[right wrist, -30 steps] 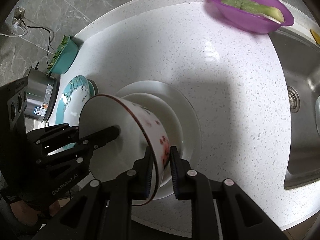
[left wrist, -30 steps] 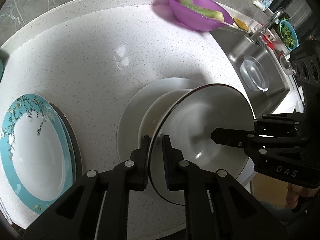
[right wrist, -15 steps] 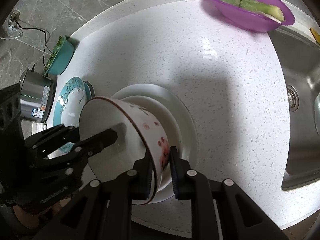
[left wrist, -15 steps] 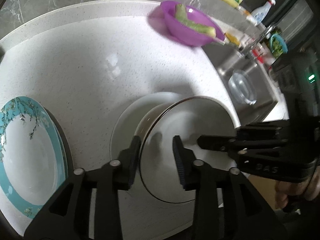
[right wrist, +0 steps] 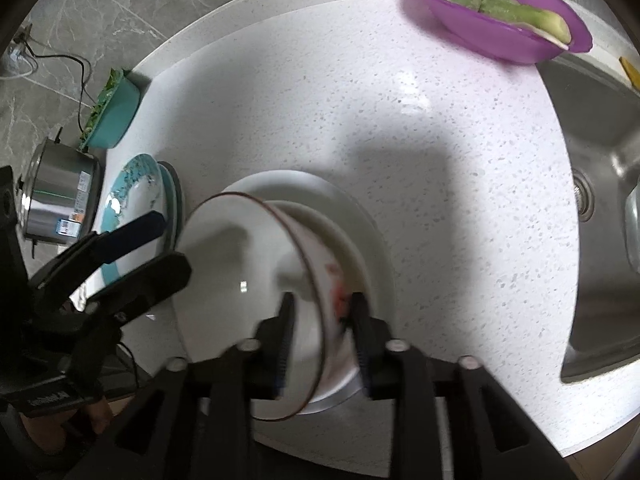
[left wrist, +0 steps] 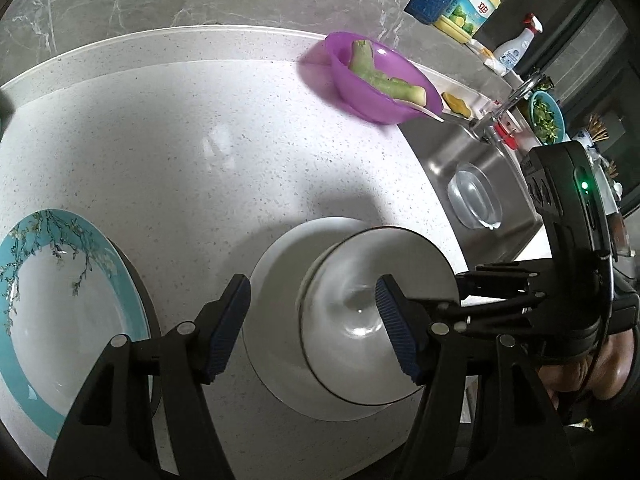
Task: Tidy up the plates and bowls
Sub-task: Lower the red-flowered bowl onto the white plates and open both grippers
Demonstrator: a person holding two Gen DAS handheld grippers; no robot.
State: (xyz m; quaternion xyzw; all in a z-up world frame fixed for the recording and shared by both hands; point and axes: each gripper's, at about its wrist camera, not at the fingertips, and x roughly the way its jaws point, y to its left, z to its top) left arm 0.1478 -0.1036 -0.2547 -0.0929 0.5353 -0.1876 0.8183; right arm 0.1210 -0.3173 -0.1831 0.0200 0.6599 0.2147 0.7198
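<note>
1. The left gripper (left wrist: 314, 326) hangs low in the frame with its blue-padded jaws spread wide, touching nothing.
2. Between those jaws, lower centre, the white bowl (left wrist: 372, 316) sits tilted in the stacked white plate (left wrist: 276, 276) on the speckled counter (left wrist: 200, 140).
3. The right gripper (right wrist: 322, 340) straddles the bowl's red-patterned wall at bottom centre; motion blur leaves it unclear whether the jaws grip the rim.
4. A teal-rimmed plate (left wrist: 60, 312) lies at lower left, well apart.
</note>
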